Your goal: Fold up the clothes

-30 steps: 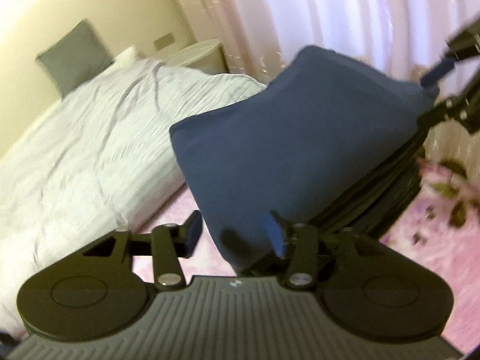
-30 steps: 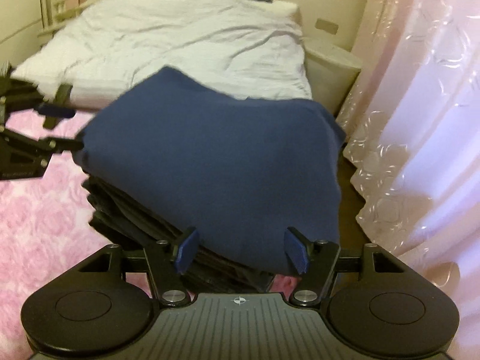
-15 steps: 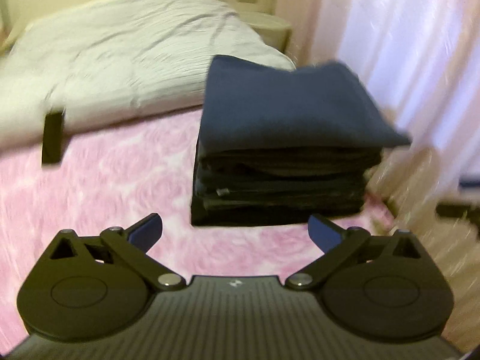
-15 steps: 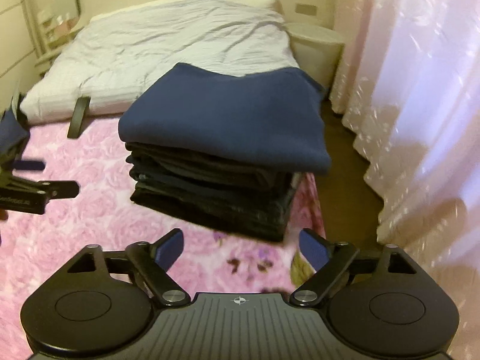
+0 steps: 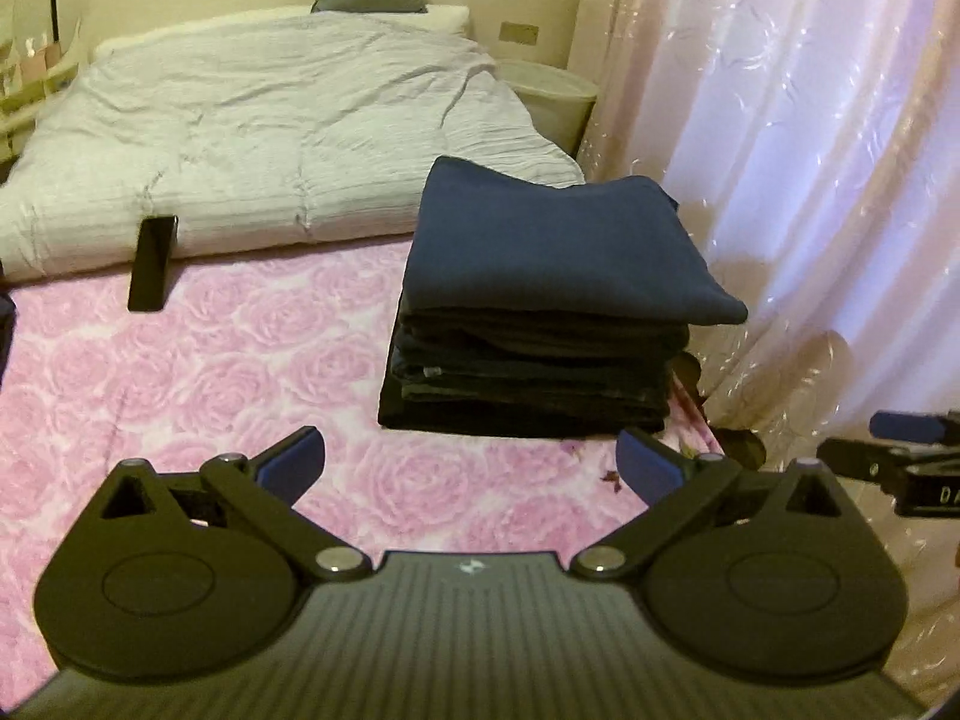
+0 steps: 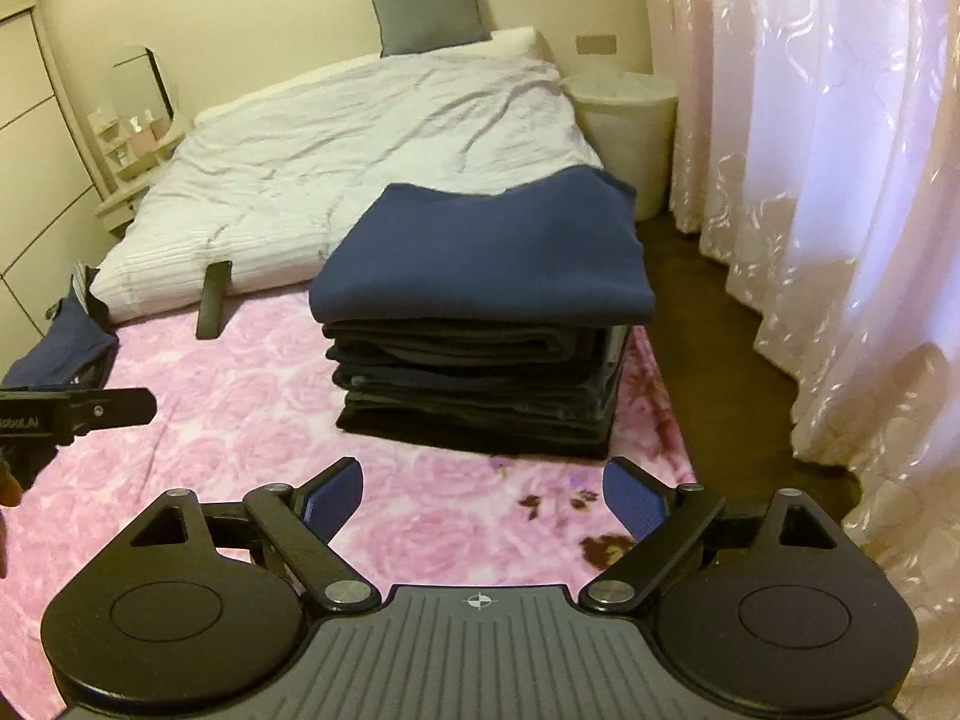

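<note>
A folded navy garment (image 5: 552, 252) (image 6: 486, 258) lies flat on top of a stack of dark folded clothes (image 5: 528, 372) (image 6: 480, 384) on a pink rose blanket (image 5: 210, 360). My left gripper (image 5: 471, 459) hovers open in front of the stack, with nothing between its fingers. My right gripper (image 6: 485, 501) is also open and empty, back from the stack's near side. One finger (image 5: 906, 427) of the right gripper shows at the edge of the left wrist view. One finger (image 6: 102, 411) of the left gripper shows in the right wrist view.
A crumpled blue garment (image 6: 66, 342) lies at the blanket's left edge. A black slab (image 5: 153, 264) leans against the white duvet (image 5: 270, 132). A white bin (image 6: 630, 132) and pink curtains (image 5: 810, 180) stand to the right, over dark floor (image 6: 720, 360).
Both grippers were closed over the navy garment's near edge. They have let go, opened wide and drawn back and up. The garment now rests squarely on the stack.
</note>
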The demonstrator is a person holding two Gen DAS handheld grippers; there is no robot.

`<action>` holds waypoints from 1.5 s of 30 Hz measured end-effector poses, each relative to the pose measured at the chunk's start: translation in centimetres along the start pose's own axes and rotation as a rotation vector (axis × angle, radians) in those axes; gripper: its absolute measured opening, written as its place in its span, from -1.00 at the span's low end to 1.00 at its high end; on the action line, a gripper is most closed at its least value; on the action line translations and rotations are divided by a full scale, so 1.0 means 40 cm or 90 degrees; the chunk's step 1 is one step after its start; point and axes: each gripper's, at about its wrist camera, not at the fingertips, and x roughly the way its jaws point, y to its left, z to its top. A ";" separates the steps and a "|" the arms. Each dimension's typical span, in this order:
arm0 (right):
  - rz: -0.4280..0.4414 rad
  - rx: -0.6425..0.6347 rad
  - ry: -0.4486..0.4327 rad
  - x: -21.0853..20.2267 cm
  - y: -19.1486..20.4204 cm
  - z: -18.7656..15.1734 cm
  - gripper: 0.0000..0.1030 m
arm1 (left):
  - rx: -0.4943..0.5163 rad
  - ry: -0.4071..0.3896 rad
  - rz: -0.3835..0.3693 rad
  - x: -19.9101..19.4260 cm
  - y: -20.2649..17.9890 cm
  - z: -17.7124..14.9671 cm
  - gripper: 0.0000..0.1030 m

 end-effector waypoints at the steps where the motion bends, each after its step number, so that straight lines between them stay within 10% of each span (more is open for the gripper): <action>1: -0.005 0.000 -0.001 -0.012 0.006 -0.003 0.75 | 0.005 -0.005 0.003 -0.008 -0.007 -0.005 0.97; 26: -0.120 0.089 -0.062 -0.285 0.350 -0.158 0.77 | 0.011 0.016 -0.072 -0.244 0.166 -0.110 0.97; 45: -0.136 0.057 -0.068 -0.330 0.270 -0.108 0.78 | 0.041 0.012 -0.028 -0.267 0.030 -0.093 0.97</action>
